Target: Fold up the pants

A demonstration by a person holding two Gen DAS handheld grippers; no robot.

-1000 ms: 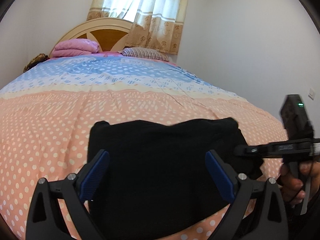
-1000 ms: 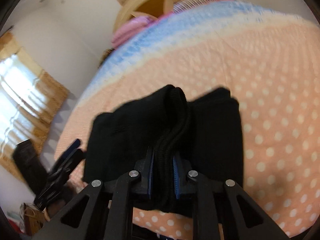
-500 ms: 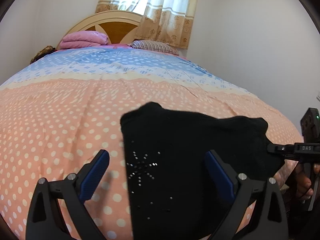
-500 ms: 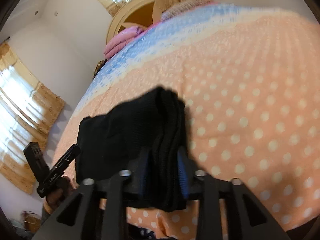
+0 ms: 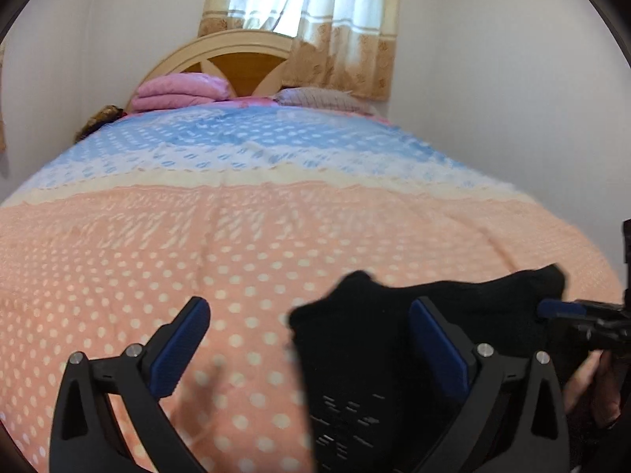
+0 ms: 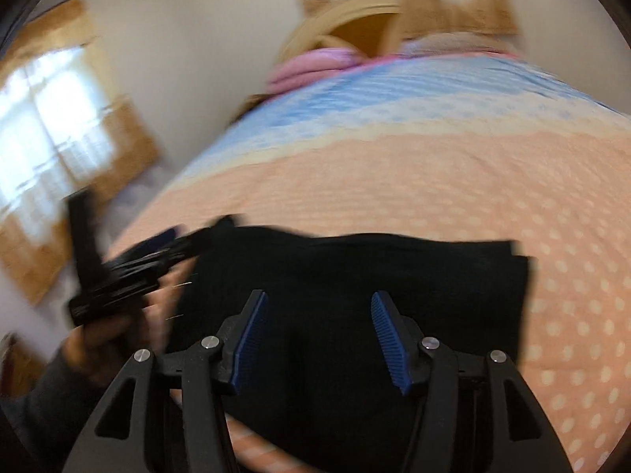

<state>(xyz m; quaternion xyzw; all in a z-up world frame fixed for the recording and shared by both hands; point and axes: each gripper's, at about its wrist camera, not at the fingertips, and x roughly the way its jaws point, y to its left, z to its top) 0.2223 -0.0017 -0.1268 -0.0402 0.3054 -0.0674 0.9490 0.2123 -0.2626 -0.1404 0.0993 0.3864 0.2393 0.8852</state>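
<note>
Bed [image 5: 276, 236] in dotted peach-blue cover, headboard [image 5: 221, 55] under curtained window | black pants [image 6: 355, 276] lying folded at near edge, long axis crosswise | left gripper [image 5: 309, 347] spreading wide, empty | right gripper [image 6: 319, 335] gaping, empty, over pants.

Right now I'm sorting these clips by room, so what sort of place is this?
A bedroom, most likely. A wide bed with a dotted pink and blue bedspread fills the view, with a curved wooden headboard, a folded pink blanket and a curtained window behind it.
</note>
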